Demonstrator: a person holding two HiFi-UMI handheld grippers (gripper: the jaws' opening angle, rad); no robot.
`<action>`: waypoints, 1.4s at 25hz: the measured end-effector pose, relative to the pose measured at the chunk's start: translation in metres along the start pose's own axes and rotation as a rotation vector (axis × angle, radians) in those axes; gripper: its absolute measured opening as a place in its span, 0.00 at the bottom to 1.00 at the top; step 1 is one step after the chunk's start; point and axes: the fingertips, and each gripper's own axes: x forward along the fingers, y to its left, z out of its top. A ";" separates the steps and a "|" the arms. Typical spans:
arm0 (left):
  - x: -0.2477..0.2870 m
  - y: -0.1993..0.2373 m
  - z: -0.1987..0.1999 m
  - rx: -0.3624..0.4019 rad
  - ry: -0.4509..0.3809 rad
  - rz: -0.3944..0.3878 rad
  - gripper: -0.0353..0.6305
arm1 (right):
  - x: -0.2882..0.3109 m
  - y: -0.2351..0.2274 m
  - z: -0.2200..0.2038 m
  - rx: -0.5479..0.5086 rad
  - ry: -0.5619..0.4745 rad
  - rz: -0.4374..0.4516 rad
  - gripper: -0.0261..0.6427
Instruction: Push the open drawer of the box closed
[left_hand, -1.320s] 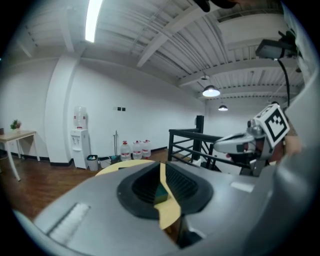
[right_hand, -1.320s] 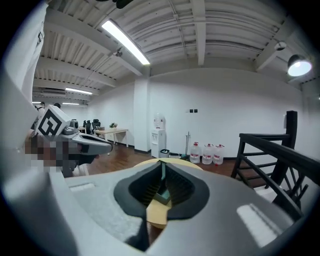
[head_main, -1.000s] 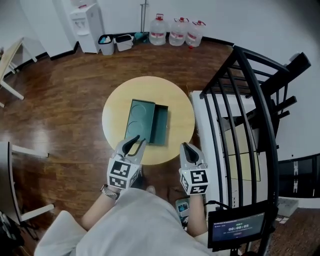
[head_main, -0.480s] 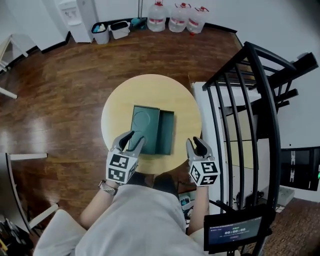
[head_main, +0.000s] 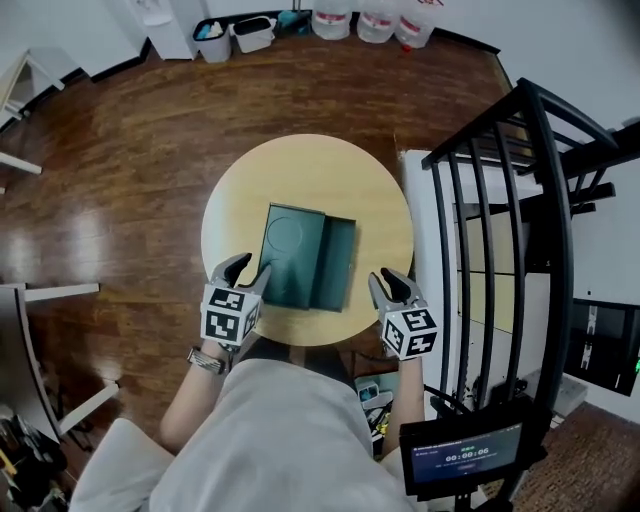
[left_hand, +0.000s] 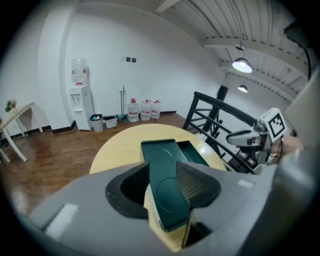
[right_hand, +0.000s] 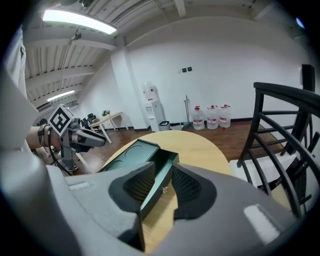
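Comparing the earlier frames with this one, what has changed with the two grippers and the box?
Both sets of jaws have just been opening, the left gripper from partly closed and the right gripper from shut. Neither holds anything. Both have moved forward to flank the near end of the green box. The box stays on the round table, its drawer still open.

Box matt; table pale wood; floor glossy wood.

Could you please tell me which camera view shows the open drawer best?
The head view: it shows the whole drawer from above, standing out of the box to the right. The right gripper view shows its front side close up, seen at a slant; the left gripper view shows only its far part, beside the box.
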 end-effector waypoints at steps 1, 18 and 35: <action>0.005 0.001 -0.002 -0.010 0.013 0.007 0.33 | 0.005 -0.003 -0.004 0.010 0.011 0.011 0.18; 0.017 0.007 -0.080 -0.115 0.265 0.006 0.35 | 0.048 0.022 -0.081 0.267 0.155 0.176 0.19; 0.014 0.009 -0.098 -0.111 0.310 -0.015 0.34 | 0.045 0.058 -0.121 0.349 0.233 0.288 0.22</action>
